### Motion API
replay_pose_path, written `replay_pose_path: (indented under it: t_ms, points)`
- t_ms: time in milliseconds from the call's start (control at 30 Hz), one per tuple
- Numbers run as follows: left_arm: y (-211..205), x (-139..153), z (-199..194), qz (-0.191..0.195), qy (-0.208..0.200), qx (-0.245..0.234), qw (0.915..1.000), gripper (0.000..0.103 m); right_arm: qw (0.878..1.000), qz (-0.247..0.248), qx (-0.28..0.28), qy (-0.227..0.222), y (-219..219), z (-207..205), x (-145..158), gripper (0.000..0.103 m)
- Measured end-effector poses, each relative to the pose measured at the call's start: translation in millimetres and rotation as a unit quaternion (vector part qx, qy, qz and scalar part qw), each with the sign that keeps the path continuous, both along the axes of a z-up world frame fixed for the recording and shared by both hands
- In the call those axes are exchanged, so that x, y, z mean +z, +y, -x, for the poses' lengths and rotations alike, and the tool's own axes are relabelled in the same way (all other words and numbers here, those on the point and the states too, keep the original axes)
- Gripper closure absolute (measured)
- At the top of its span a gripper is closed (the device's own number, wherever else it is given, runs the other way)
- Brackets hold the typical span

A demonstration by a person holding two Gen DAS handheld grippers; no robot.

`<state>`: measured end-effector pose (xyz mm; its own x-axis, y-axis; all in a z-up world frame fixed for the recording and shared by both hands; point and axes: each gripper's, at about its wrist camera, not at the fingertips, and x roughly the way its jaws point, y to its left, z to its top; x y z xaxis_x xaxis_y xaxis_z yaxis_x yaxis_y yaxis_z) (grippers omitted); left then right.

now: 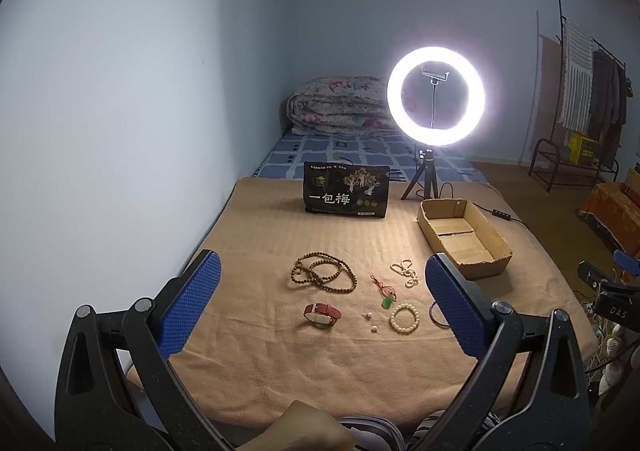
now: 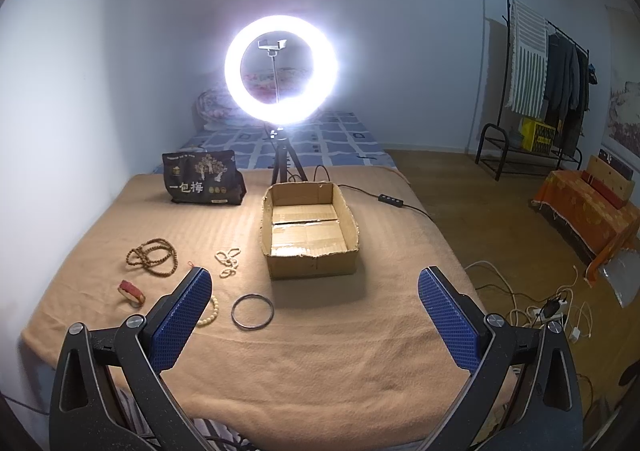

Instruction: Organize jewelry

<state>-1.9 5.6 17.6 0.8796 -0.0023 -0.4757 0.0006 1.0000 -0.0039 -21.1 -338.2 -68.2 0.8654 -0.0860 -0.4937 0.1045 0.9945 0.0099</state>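
Observation:
Jewelry lies on a tan blanket (image 1: 280, 235): a long brown bead necklace (image 1: 324, 273), a red watch (image 1: 322, 314), a white bead bracelet (image 1: 405, 318), a small white bead string (image 1: 405, 271), a green pendant on a red cord (image 1: 385, 293), two tiny pearl earrings (image 1: 371, 322) and a dark metal bangle (image 2: 253, 311). An open empty cardboard box (image 2: 310, 229) stands at the right. My left gripper (image 1: 322, 299) is open above the jewelry. My right gripper (image 2: 315, 315) is open in front of the box, empty.
A lit ring light (image 1: 436, 95) on a tripod and a black snack bag (image 1: 346, 190) stand at the blanket's far edge. A cable with a switch (image 2: 390, 198) runs off to the right. Folded quilt (image 1: 340, 107) behind; clothes rack (image 2: 536, 91) and floor cables (image 2: 552, 307) at right.

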Motion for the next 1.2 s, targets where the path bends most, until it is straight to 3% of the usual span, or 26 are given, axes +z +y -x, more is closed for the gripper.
replay_pose_path:
  t_ms: [1200]
  points:
    - [-7.5,-8.2,5.8,-0.004,0.005,-0.002,1.0000,0.000,1.000,-0.002,0.009,0.013,1.4,-3.2,-3.2,0.001]
